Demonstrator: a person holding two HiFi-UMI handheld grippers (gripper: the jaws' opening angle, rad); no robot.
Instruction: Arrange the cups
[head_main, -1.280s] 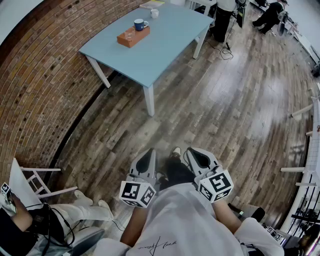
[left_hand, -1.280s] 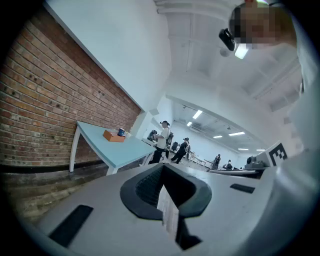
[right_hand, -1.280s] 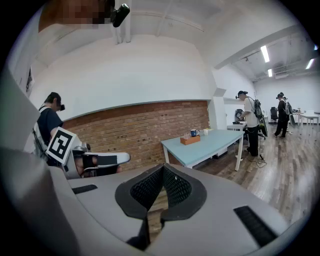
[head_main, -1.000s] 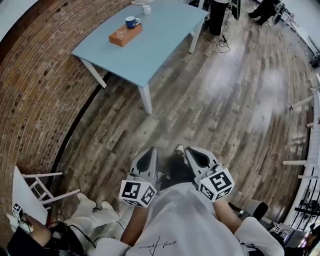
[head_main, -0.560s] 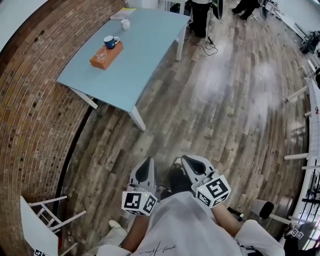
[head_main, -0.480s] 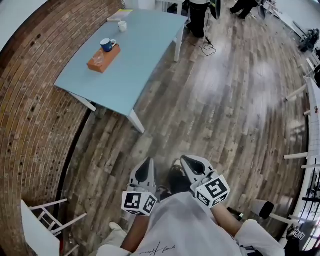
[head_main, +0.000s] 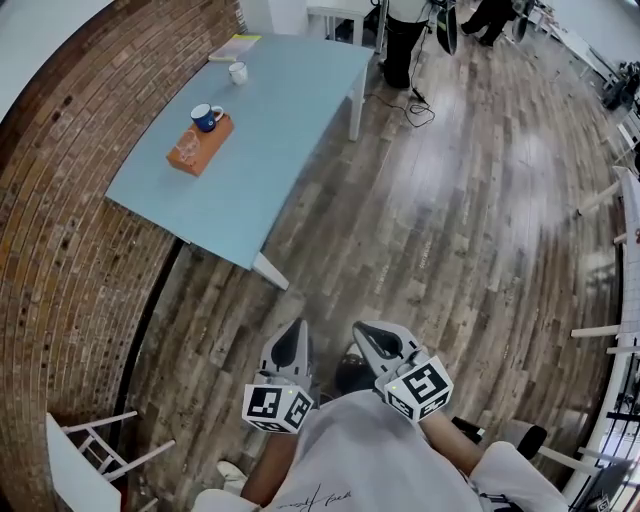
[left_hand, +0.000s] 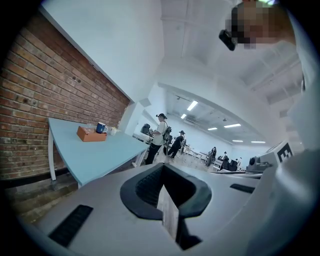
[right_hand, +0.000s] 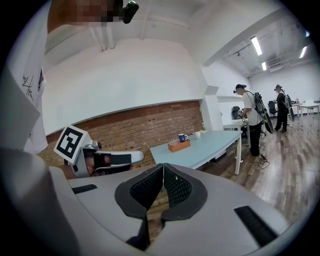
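Note:
Far ahead on a light blue table (head_main: 290, 110) stands an orange box (head_main: 200, 145) with a clear glass (head_main: 185, 150) on it and a blue cup (head_main: 205, 117) at its far end. A white cup (head_main: 238, 72) stands further back. The box (right_hand: 179, 145) and blue cup (right_hand: 183, 137) also show small in the right gripper view. My left gripper (head_main: 293, 332) and right gripper (head_main: 362, 332) are held close to the body over the wooden floor, well short of the table. Both are shut with nothing between the pads (left_hand: 161, 185).
A brick wall (head_main: 60, 200) runs along the table's left side. A white chair (head_main: 95, 460) stands at the lower left. A person (right_hand: 250, 120) stands at the table's far end, with cables on the floor there. A book (head_main: 235, 45) lies at the table's far corner.
The table and cups have shifted left and nearer in the head view as the grippers travel level towards them. The seated person at the lower left has left the view. Both grippers stay shut.

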